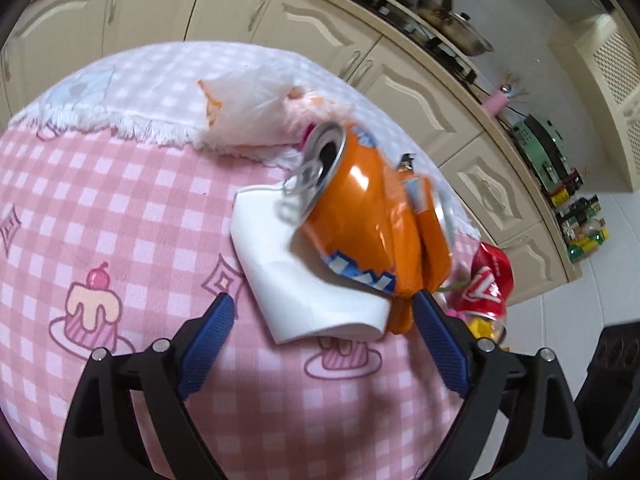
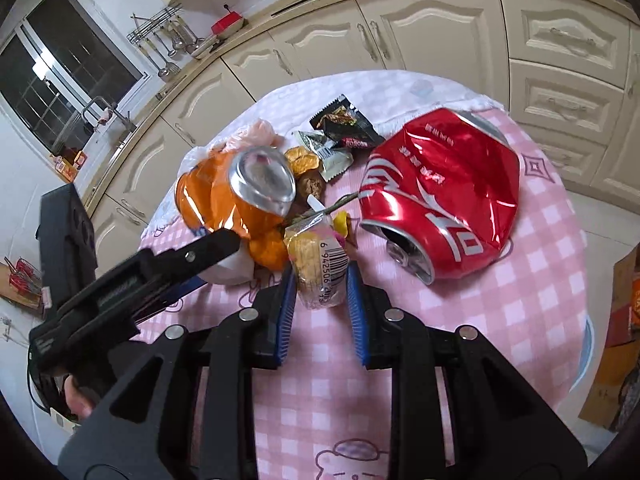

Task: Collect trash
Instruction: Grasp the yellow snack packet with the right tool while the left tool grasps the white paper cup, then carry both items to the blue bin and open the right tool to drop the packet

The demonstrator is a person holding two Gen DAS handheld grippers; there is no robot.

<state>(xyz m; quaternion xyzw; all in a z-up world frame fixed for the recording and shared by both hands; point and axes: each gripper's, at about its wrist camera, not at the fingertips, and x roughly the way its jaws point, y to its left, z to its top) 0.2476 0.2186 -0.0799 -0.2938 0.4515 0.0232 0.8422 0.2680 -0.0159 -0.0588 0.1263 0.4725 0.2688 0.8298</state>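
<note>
Crinkly plastic wrapper (image 2: pixel 320 276) clamped in your right gripper (image 2: pixel 321 280) may slip; your left gripper (image 1: pixel 322 312), jaws apart, could knock the orange can (image 1: pixel 360 208).

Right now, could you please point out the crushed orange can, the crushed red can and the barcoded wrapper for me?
crushed orange can (image 1: pixel 360 208), left wrist view, on its dented orange side.
crushed red can (image 2: pixel 444 184), right wrist view, on its crumpled red side.
barcoded wrapper (image 2: pixel 320 264), right wrist view, on the clear film beside the barcode.

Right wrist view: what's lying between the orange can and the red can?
In the right wrist view, orange peel pieces, a thin stem and the yellow barcoded wrapper lie between orange can and red can; the right gripper pinches the wrapper.
</note>
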